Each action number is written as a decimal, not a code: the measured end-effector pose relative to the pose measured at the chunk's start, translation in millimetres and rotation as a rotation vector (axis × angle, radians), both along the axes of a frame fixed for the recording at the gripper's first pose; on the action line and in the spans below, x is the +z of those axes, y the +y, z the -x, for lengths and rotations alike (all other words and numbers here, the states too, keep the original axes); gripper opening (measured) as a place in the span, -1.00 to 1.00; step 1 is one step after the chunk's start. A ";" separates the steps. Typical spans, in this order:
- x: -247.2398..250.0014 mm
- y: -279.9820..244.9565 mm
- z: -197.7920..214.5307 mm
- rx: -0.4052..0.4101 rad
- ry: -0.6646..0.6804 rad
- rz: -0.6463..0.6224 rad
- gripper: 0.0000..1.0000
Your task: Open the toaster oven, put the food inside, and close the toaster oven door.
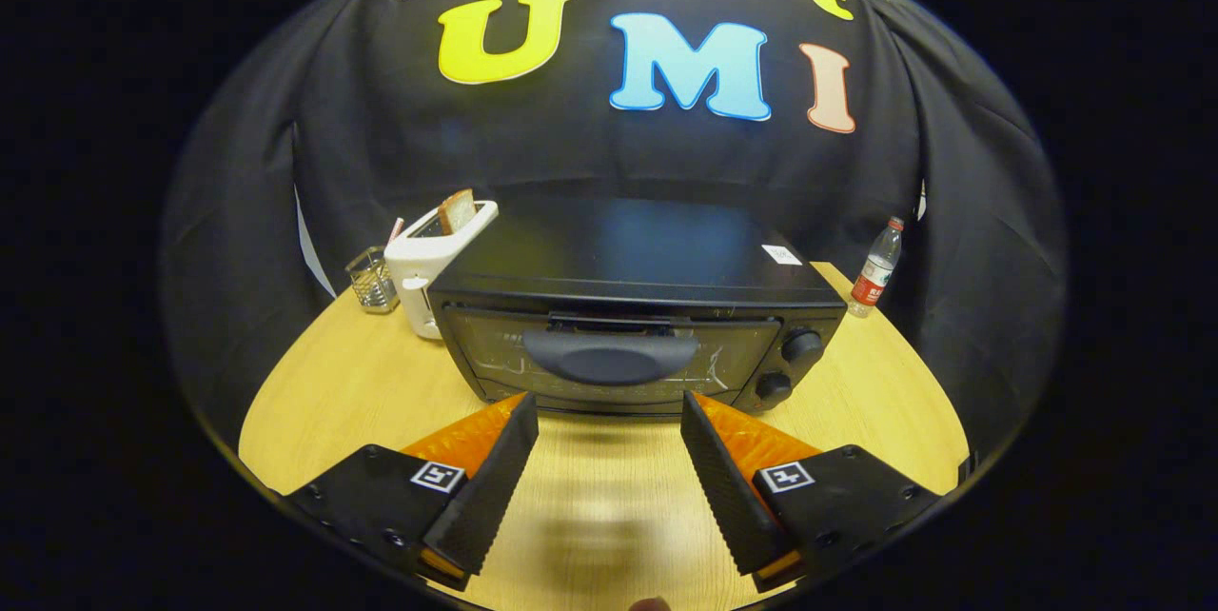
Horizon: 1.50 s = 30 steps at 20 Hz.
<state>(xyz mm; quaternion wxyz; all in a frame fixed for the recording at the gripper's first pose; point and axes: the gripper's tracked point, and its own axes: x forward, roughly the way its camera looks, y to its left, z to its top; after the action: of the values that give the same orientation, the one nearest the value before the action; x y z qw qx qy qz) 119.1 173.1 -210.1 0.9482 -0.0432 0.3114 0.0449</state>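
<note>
While the oven door is closed: the claw (609, 416) hangs just ahead of it, above the tabletop (362, 383)
Claw state: fingers apart, nothing between them but bare wood
Fingers: two black ribbed pads, left one (490, 487) and right one (723, 487), each backed by an orange shell with a square marker tag on its black mount; the tips point at the lower front of the oven
Oven: black toaster oven (628, 259) sitting in the middle of the tabletop, just beyond the fingertips, front facing the claw
Door: glass door (495, 349) upright and closed, with a dim wire rack visible through it
Handle: wide dark handle (609, 356) across the upper part of the door, centred between the two fingers and a little beyond them
Knobs: two round knobs (802, 345) one above the other, to the right of the door
Oven top: flat, glossy, with a small white sticker (781, 255) near its far right corner
Toaster: white toaster (433, 254) behind the oven's left corner, touching or just beside it; I cannot tell which
Food: slice of toast (458, 210) standing in the toaster slot, upright and slightly tilted
Glass: small clear holder (372, 281) left of the toaster, near it
Bottle: plastic bottle (876, 268) with a red label, upright at the tabletop's far right edge, apart from the oven
Tabletop: light wood
</note>
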 end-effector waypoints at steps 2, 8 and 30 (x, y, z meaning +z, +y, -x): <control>17.2 -5.5 3.1 0.007 -0.047 -0.008 0.93; 76.0 -43.4 30.4 0.022 -0.206 -0.025 0.93; 189.0 -203.7 159.5 -0.126 -0.485 0.015 0.92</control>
<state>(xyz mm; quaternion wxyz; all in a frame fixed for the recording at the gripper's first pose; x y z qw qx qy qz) -40.4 -30.6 -21.0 0.9958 -0.0405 0.0769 -0.0282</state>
